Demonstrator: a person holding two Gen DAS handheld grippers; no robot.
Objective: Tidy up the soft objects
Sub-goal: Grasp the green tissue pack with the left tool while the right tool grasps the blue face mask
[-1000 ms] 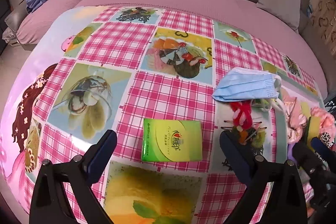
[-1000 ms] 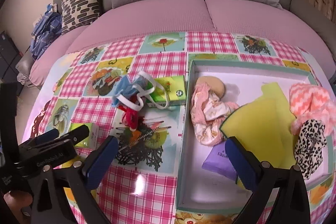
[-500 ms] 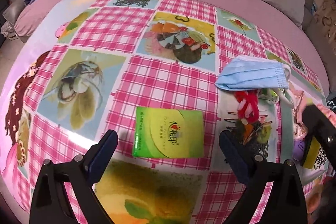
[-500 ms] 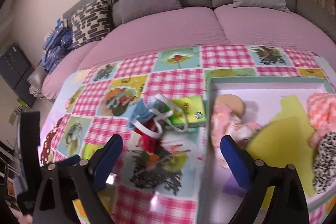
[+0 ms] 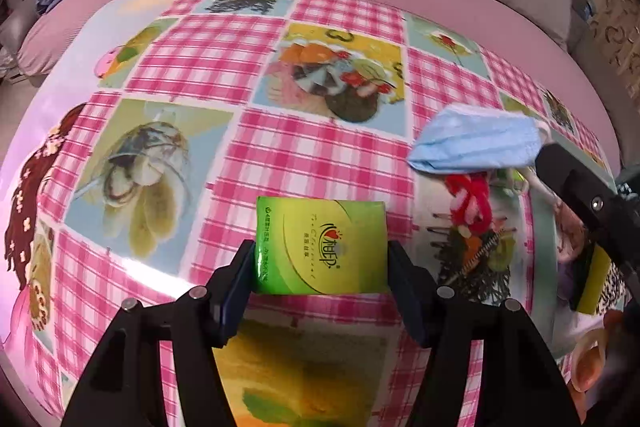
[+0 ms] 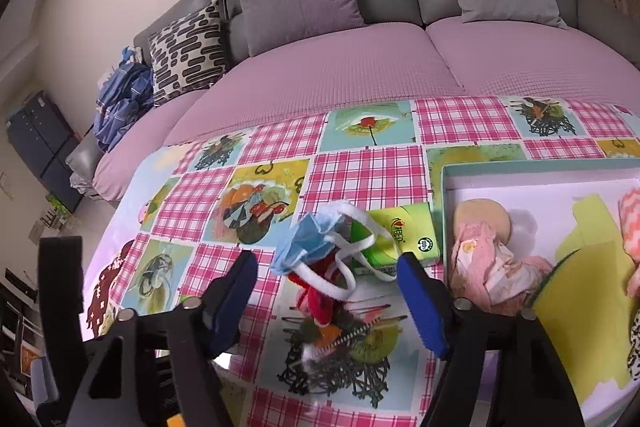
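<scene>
pink-checked oilcloth (image 5: 312,155) with fruit and flower panels is covering the table, which is standing in front of a mauve-covered sofa (image 6: 360,67) carrying grey and patterned cushions. left wrist view: the left gripper (image 5: 320,267) is pointing steeply down at a green tissue pack (image 5: 324,251) lying flat on the cloth; its jaws have just been closing and are now standing at middling width, with the blue pads against the pack's two short sides, gripping it. beyond and to the right a blue face mask (image 5: 476,143) is lying on the cloth, with a red-and-white pipe-cleaner figure (image 5: 470,199) just below it. right wrist view: the right gripper (image 6: 328,291) is hovering over the mask (image 6: 308,239) and its white ear loops, with the red figure (image 6: 316,299) between the jaws; these have just been narrowing but are still gaping, touching nothing. a second green tissue pack (image 6: 404,239) is lying partly under the loops, just beside the wall of a shallow teal-rimmed box (image 6: 444,211). inside the box a pink cloth (image 6: 492,267), a round beige pad (image 6: 486,221), a yellow sheet (image 6: 592,291) and a pink zigzag item (image 6: 632,223) are lying together.
</scene>
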